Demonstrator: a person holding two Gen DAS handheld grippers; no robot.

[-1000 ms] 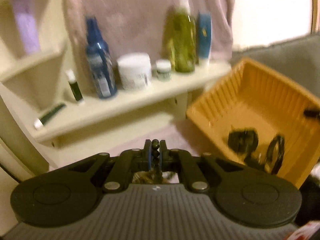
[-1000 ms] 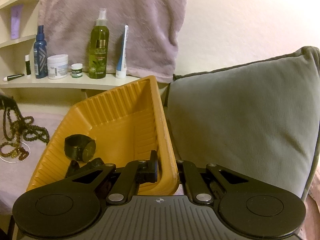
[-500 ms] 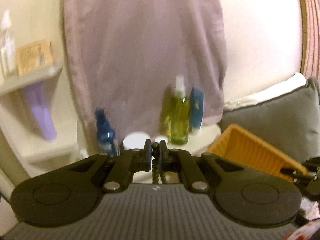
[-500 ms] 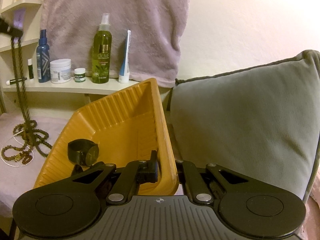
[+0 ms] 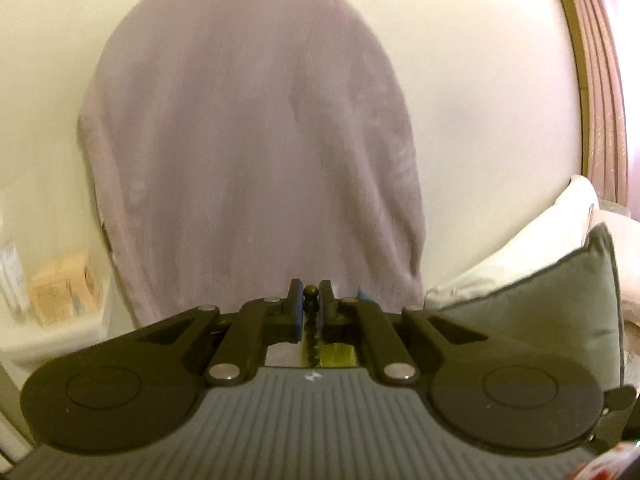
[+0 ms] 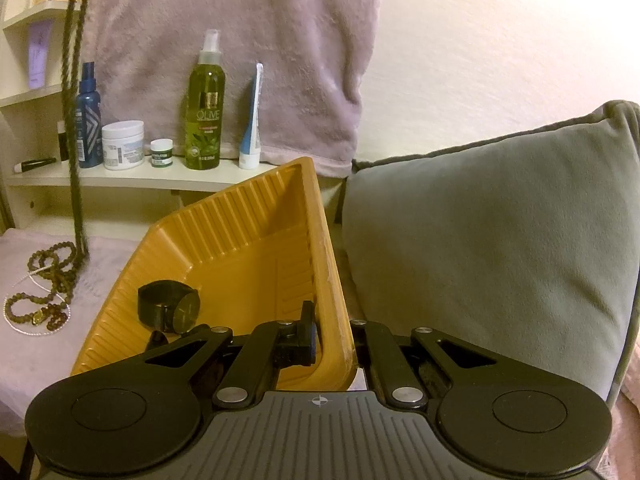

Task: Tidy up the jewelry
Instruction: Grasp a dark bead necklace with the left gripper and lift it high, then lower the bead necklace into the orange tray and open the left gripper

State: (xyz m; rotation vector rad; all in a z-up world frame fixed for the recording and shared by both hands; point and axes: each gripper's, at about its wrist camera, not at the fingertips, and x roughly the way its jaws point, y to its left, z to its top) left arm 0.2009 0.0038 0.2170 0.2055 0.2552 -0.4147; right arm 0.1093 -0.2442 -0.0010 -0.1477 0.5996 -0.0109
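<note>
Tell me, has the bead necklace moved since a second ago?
Yes. The bead necklace has been lifted upward: its strands now run past the shelf and out the frame's top.

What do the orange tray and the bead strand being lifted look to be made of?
Orange tray: looks like moulded plastic, semi-gloss, with ribbed walls, a rounded rim and pale scuffs along the edge. Bead strand: small round dark olive-brown beads, matte to slightly glossy; wood, stone or plastic cannot be told.
</note>
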